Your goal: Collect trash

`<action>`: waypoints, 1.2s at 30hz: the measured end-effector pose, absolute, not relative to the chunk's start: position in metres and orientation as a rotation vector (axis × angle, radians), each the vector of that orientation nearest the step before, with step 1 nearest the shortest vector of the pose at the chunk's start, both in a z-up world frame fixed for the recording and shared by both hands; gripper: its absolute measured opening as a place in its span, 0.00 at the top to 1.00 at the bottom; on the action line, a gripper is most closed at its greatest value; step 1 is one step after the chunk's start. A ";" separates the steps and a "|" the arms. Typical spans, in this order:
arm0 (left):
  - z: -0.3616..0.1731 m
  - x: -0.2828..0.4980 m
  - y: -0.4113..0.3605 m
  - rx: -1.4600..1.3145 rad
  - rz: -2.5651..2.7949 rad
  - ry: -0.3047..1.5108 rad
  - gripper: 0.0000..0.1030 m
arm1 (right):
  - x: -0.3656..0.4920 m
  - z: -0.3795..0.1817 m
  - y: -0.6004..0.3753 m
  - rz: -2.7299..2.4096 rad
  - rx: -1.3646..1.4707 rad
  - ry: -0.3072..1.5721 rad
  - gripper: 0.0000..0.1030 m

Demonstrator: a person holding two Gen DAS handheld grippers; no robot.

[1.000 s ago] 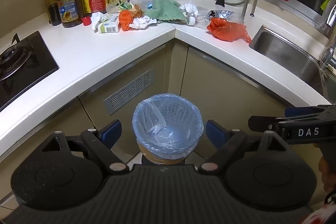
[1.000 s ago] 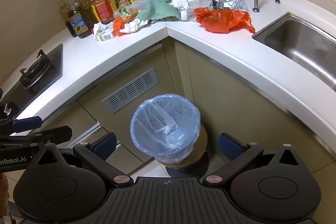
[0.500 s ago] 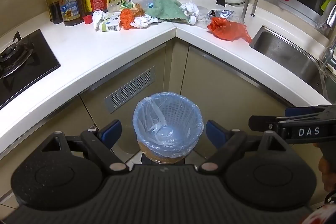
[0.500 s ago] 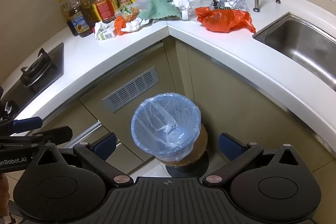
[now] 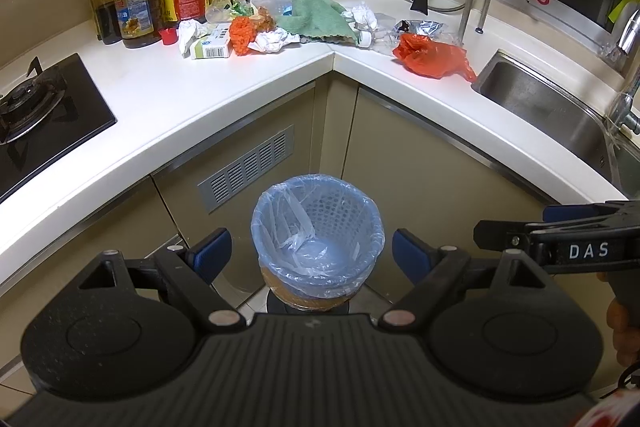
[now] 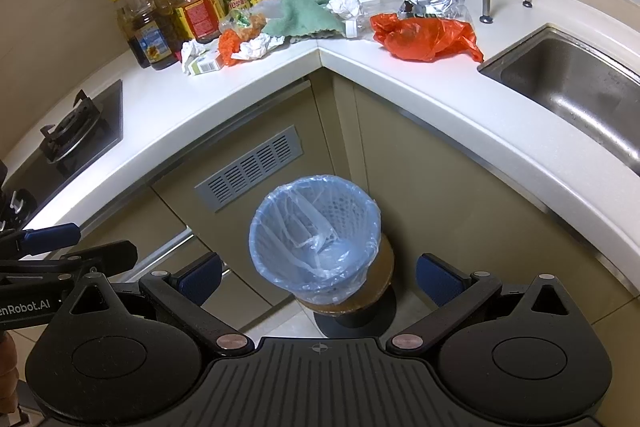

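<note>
Trash: crumpled paper (image 5: 272, 41), small carton (image 5: 211, 47), orange scraps (image 5: 241, 34) and a red plastic bag (image 5: 432, 58), heaped in the counter (image 5: 168, 95) corner at twelve to one o'clock, beside a green cloth (image 5: 318, 15), with oil bottles (image 5: 134, 13) at eleven o'clock. Bin: blue-lined basket (image 5: 318, 235), empty, on the floor below, dead centre in both views. Left gripper (image 5: 312, 254) and right gripper (image 6: 318, 277): both spread wide, holding nothing, well short of the heap; best reach the nearest loose piece first, closing on one item only.
</note>
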State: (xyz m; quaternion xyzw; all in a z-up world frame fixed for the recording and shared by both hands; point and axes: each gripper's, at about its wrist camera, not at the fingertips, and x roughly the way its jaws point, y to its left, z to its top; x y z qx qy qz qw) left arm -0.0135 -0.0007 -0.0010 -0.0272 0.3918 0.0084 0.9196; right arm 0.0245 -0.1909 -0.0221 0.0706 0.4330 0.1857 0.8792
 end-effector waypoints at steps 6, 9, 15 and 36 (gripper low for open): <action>-0.001 -0.016 0.001 -0.057 0.019 0.797 0.16 | 0.018 -0.018 -0.191 0.391 0.143 0.893 0.00; 0.000 -0.016 0.001 -0.057 0.018 0.796 0.16 | 0.015 -0.017 -0.191 0.390 0.138 0.890 0.00; 0.001 -0.018 0.001 -0.059 0.013 0.794 0.16 | 0.015 -0.016 -0.193 0.388 0.136 0.891 0.00; 0.002 -0.017 0.000 -0.060 0.016 0.796 0.16 | 0.016 -0.015 -0.195 0.388 0.136 0.890 0.00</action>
